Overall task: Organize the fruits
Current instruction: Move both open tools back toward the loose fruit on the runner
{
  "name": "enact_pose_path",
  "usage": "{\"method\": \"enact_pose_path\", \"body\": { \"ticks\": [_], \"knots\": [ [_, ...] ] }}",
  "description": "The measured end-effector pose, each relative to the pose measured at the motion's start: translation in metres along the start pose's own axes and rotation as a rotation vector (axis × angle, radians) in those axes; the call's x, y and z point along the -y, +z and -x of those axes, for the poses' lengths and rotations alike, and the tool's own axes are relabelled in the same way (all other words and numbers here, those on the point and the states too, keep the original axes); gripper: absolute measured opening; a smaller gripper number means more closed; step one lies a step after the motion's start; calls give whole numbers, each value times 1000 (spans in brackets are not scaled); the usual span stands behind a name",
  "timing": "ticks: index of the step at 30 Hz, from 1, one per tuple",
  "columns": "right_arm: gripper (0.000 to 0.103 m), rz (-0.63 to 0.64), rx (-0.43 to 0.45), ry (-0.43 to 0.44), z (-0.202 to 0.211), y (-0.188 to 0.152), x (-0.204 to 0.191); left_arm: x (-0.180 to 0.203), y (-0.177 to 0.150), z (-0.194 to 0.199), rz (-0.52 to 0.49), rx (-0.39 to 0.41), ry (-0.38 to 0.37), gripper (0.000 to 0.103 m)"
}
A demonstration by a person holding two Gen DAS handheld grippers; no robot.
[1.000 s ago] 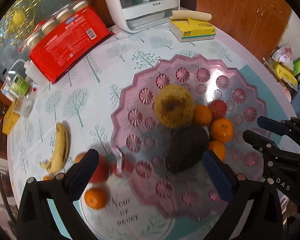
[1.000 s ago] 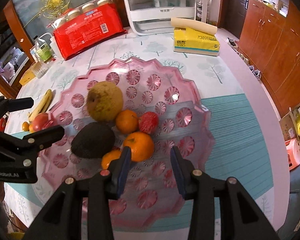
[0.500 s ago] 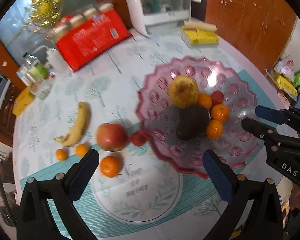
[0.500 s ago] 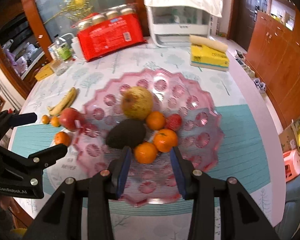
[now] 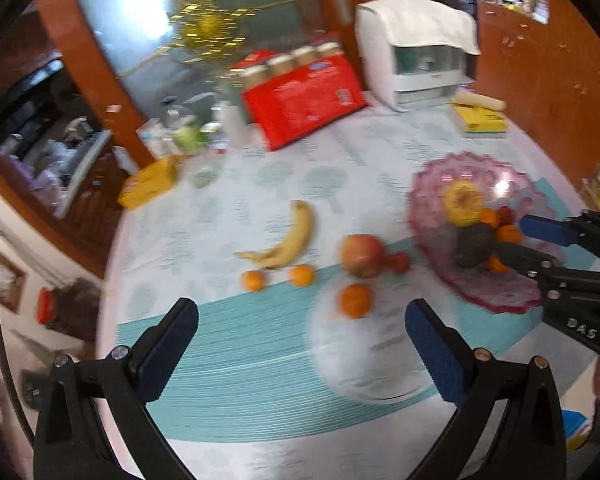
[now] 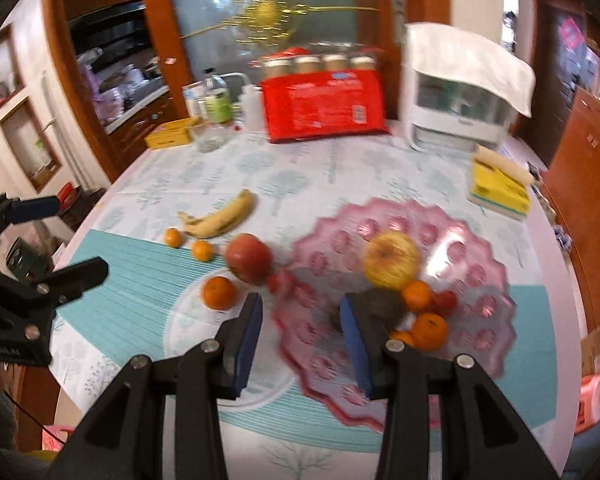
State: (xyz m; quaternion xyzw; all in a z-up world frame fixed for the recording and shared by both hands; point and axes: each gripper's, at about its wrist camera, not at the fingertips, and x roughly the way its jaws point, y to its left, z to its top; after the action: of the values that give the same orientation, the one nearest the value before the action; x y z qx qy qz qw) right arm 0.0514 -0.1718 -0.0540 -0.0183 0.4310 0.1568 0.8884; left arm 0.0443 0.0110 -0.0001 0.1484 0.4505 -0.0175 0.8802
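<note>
fruit: banana (image 5: 288, 238), red apple (image 5: 362, 255) and small oranges on the tablecloth beside the pink tray (image 6: 488, 312) — unsorted | left gripper (image 5: 302, 322): spread wide, empty — ready for them | right gripper (image 6: 300, 326): parted, empty, over tray's near rim

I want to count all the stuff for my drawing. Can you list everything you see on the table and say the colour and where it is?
pink tray: 1, pink see-through, right side of table
yellow apple: 1, in the tray
avocado: 1, dark, in the tray
oranges in tray: at least 3, orange
small red fruit: 1, in the tray
red apple: 1, on the cloth left of the tray
banana: 1, yellow, on the cloth
loose oranges: 3, orange, near the banana
red package: 1, back of table
yellow box: 1, back right
white appliance: 1, back
left gripper: open, empty
right gripper: open, empty
</note>
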Motion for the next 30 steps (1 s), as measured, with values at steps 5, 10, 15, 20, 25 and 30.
{"method": "enact_pose_path", "body": {
  "ticks": [5,10,15,20,25,30],
  "knots": [
    [41,46,0,23,-8,7,-33,-52,0,7,-1,14,115,103],
    [41,44,-23,24,-22,15,-63,-102,11,-8,-6,8,148,103],
    [41,7,-66,-2,-48,17,-82,-128,20,-56,-26,-12,106,103],
    [41,-78,-125,-22,-82,14,-90,-123,14,-135,-9,-90,-47,103],
    [41,-127,-164,-45,-115,5,-93,-107,-3,-208,40,-176,-175,103],
    [41,-192,-191,-56,-146,-8,-94,-100,-19,-253,113,-204,-239,103]
  ]
}}
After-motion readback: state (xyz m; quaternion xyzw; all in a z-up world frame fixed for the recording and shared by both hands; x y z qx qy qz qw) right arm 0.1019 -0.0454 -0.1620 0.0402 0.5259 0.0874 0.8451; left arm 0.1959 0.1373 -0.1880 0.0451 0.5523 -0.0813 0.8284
